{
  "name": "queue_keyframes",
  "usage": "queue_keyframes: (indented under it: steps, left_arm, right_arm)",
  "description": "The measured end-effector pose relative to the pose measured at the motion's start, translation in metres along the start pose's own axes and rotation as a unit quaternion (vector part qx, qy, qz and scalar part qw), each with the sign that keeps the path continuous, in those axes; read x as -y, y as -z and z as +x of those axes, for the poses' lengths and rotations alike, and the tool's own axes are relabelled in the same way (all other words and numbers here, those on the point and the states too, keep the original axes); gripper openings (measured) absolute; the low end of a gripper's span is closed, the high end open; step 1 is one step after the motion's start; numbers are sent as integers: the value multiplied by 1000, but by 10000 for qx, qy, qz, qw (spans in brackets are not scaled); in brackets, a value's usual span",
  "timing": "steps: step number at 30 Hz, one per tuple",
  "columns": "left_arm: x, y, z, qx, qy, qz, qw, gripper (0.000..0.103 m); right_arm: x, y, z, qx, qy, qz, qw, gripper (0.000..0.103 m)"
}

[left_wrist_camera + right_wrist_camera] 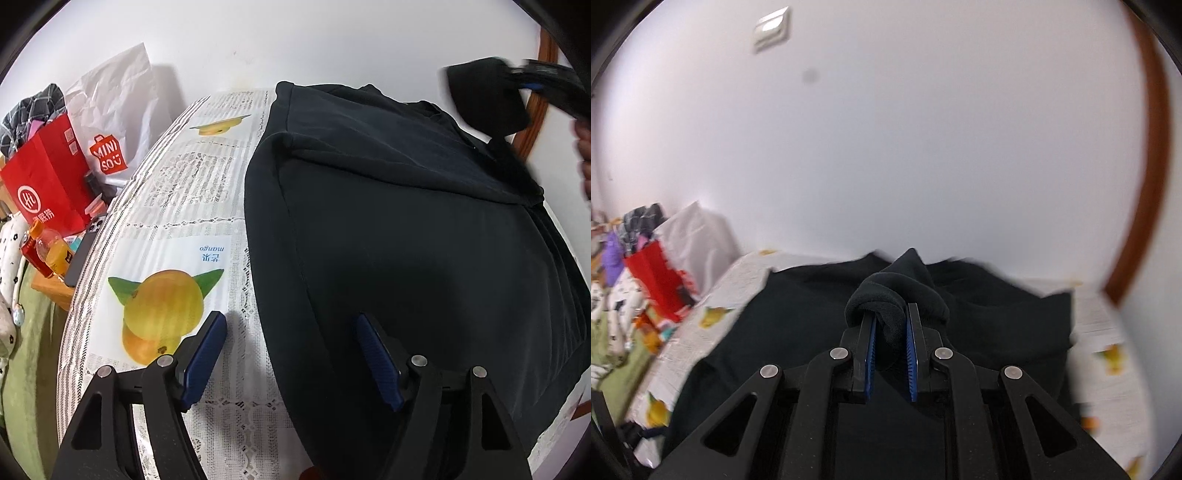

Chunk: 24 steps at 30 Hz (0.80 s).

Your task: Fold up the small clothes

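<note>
A black sweatshirt [406, 221] lies spread on the table's mango-print cloth [173, 206], with one part folded over near the far side. My left gripper [289, 319] stands open low over the garment's near left edge; one finger is above the tablecloth, the other above the black fabric, and nothing is pinched. My right gripper [890, 310] is shut on a bunched ribbed cuff [886, 295] of the sweatshirt [775, 332], lifted above the body. In the left wrist view the right gripper [546, 85] appears blurred at the upper right with the black cloth [480, 99] hanging from it.
Left of the table stand a red paper bag [48, 177], a white Miniso bag [118, 103], an orange drink bottle [51, 251] and a dark phone [85, 251]. A white wall lies behind. A brown wooden frame [535, 110] and a person's hand [583, 155] are at the right.
</note>
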<state>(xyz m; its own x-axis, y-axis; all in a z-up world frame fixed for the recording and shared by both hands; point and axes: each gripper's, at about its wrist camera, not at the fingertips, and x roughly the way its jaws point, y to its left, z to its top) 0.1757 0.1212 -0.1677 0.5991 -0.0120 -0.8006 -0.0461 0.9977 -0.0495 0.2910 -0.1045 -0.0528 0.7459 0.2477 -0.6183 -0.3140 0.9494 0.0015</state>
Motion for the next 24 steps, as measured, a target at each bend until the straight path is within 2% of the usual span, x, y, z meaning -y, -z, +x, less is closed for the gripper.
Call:
queue_keyframes:
  steps: [2, 4, 6, 8, 9, 10, 13, 18, 24]
  left_arm:
    - [0, -1, 0, -30, 20, -20, 10000, 72]
    - [-1, -2, 0, -62, 42, -11, 10000, 72]
    - [-3, -1, -1, -73, 72, -49, 9999, 72]
    - [-3, -1, -2, -89, 78, -66, 9999, 72]
    - [-2, -1, -3, -110, 98, -76, 9999, 72]
    - [-2, -3, -3, -125, 147, -98, 9998, 72]
    - [-1, -7, -10, -94, 314, -221, 9992, 72]
    - [17, -23, -26, 90, 310, -55, 9995, 72]
    - [57, -50, -36, 249, 307, 305, 9988, 72]
  right_arm:
    - [-16, 8, 35, -295, -70, -8, 9995, 15]
    - [-32, 23, 68, -656, 32, -87, 9978, 15]
    - [-32, 35, 84, -887, 72, -40, 9960, 16]
    - [-18, 43, 85, -923, 37, 189, 9955, 36]
    - [-9, 44, 81, -975, 53, 291, 9948, 55]
    - [-2, 45, 76, -1005, 67, 314, 9944, 65]
    - [14, 53, 60, -874, 68, 168, 9960, 69]
    - [65, 71, 7, -700, 571, -96, 9959, 70]
    - [130, 91, -33, -612, 799, 327, 9944, 68]
